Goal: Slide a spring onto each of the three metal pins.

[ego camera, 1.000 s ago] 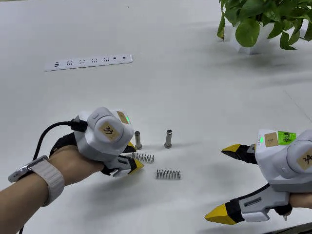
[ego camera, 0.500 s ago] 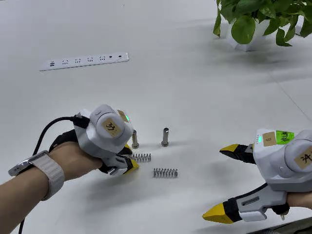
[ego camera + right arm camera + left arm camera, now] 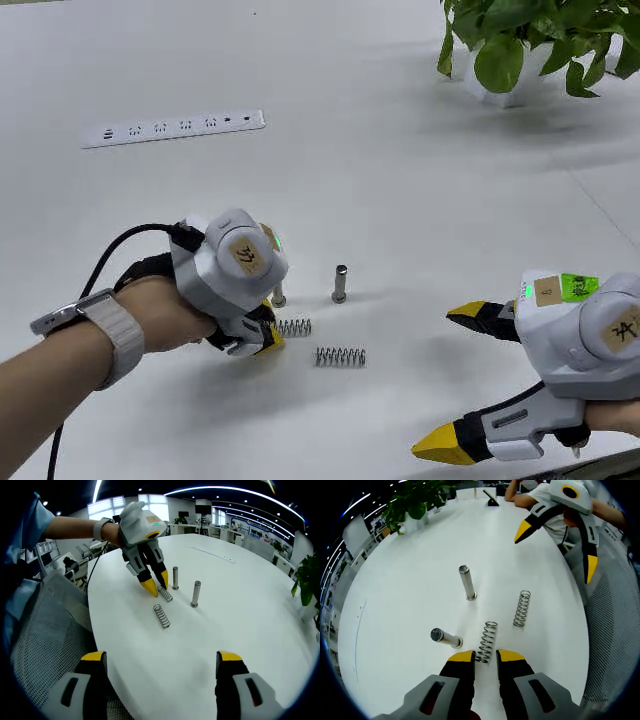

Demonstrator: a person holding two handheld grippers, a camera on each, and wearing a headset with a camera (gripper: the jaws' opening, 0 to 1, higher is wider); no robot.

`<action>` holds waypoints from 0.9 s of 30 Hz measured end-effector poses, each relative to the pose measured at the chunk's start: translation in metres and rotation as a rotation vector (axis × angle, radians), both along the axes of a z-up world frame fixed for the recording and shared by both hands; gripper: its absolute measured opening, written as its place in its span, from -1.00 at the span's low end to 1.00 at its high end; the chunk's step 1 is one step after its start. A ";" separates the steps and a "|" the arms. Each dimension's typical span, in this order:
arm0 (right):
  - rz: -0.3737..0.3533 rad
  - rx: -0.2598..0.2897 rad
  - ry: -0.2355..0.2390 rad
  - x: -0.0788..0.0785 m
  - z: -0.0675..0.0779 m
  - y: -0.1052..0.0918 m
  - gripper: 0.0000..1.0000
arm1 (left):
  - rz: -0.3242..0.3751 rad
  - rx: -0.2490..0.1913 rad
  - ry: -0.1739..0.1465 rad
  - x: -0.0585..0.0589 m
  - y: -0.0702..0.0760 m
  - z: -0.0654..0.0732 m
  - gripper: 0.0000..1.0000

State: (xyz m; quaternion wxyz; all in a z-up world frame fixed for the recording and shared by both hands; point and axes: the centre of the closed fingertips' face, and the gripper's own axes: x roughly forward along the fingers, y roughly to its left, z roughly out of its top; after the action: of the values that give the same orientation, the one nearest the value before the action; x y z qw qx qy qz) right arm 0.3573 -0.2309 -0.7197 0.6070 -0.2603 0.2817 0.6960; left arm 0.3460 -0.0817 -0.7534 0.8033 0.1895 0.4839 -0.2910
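My left gripper [image 3: 485,656] holds its jaws narrowed, unclamped, around the small coiled steel spring [image 3: 487,637] lying just beside the short upright steel pin [image 3: 445,637], ready for pickup; right gripper [image 3: 159,659] hangs wide open, well apart from that pin.

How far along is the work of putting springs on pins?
Done: nothing; two pins stand bare. In hand: the left gripper straddles one end of the near spring, grip uncertain; the right gripper hangs open. Left: lift that spring onto a pin, then the other spring lying on the table.

Upright pins [image 3: 340,283] — open table [image 3: 400,180] around.
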 end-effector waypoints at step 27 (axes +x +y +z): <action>0.001 0.023 0.010 -0.006 0.005 0.007 0.76 | 0.093 -0.038 -0.070 -0.004 0.003 0.003 -0.80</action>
State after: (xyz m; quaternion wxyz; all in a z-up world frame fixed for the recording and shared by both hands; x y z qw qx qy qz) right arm 0.3512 -0.2235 -0.7149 0.6082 -0.2498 0.2764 0.7009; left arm 0.3424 -0.0787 -0.7508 0.8360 0.1615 0.4580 -0.2555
